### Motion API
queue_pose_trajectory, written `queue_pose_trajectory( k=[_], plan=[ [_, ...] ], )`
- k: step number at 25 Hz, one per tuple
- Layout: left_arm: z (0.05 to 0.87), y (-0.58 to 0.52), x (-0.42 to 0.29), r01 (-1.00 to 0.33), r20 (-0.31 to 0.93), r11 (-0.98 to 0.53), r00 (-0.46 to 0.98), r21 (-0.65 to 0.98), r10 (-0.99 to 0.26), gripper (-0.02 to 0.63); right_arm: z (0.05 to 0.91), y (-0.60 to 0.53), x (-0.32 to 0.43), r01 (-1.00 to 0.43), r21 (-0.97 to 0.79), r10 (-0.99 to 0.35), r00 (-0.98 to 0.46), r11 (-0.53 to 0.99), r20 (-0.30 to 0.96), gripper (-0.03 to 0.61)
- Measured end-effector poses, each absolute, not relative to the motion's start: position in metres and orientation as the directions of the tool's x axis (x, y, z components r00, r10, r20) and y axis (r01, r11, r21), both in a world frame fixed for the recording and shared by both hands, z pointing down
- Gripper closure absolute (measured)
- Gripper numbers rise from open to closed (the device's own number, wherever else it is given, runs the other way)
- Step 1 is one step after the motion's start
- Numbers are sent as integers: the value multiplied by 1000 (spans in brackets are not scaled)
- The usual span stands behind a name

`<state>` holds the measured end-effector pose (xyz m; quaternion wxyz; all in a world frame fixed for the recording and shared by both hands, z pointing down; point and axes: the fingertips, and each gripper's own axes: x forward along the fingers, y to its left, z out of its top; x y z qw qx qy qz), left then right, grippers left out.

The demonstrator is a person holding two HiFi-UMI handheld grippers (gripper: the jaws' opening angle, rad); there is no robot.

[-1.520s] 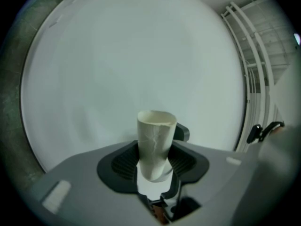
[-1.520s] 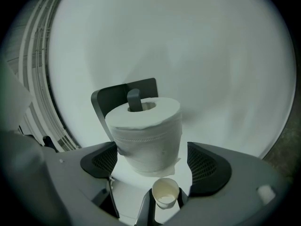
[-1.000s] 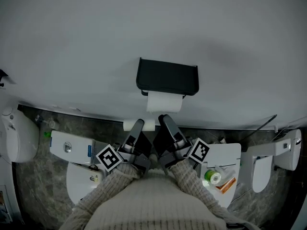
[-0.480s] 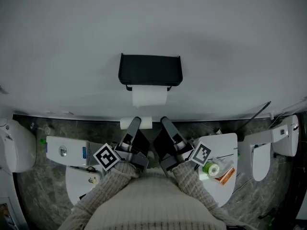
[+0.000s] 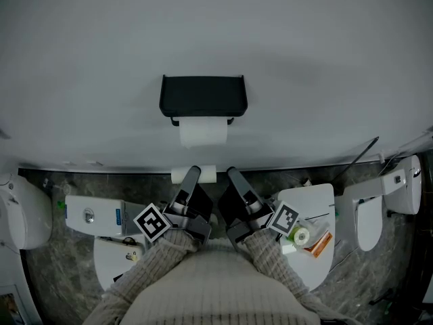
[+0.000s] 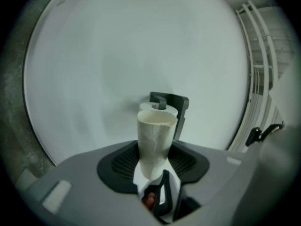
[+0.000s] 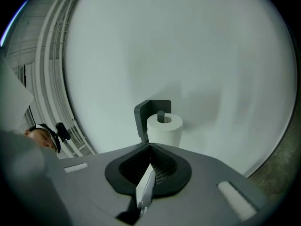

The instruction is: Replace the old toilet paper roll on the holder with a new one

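A black holder (image 5: 203, 97) hangs on the white wall with a full white toilet roll (image 5: 203, 133) on its bar. Just below it, my left gripper (image 5: 192, 175) is shut on a bare cream cardboard tube (image 5: 203, 175), which lies crosswise at its tip. The left gripper view shows that tube (image 6: 154, 145) standing up between the jaws, with the roll (image 6: 149, 109) and holder (image 6: 181, 105) behind it. My right gripper (image 5: 232, 173) is beside it, shut and holding nothing. The right gripper view looks past the closed jaws at the roll (image 7: 164, 128) and holder (image 7: 144, 113).
A white cistern (image 5: 95, 215) with a flush button sits low on the left, and a toilet (image 5: 24, 208) at the far left. On the right, a white lid (image 5: 318, 208) carries a green roll (image 5: 301, 235) and an orange packet. White rails (image 6: 258, 69) run along the wall.
The holder and roll sit further left and higher in the head view. Both grippers stand slightly further back from the roll. The left one still holds the tube.
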<state>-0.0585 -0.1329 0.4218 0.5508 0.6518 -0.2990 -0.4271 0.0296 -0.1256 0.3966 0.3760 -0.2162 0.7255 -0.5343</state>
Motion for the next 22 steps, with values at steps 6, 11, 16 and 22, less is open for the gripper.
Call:
queue_pose_trajectory(
  k=[6, 11, 16, 22],
  plan=[
    [424, -128, -61, 79, -223, -210, 449, 975, -865, 434, 397, -122, 25, 83, -940, -702, -644, 331, -304, 578],
    [418, -126, -64, 70, -234, -227, 450, 971, -862, 434, 396, -123, 22, 76, -943, -703, -648, 323, -293, 578],
    [418, -128, -64, 70, -233, -226, 456, 972, -859, 434, 396, -126, 17, 66, -945, -697, -659, 321, -283, 578],
    [419, -131, -64, 77, -231, -220, 458, 972, -858, 434, 397, -131, 17, 58, -947, -699, -661, 317, -274, 578]
  ],
)
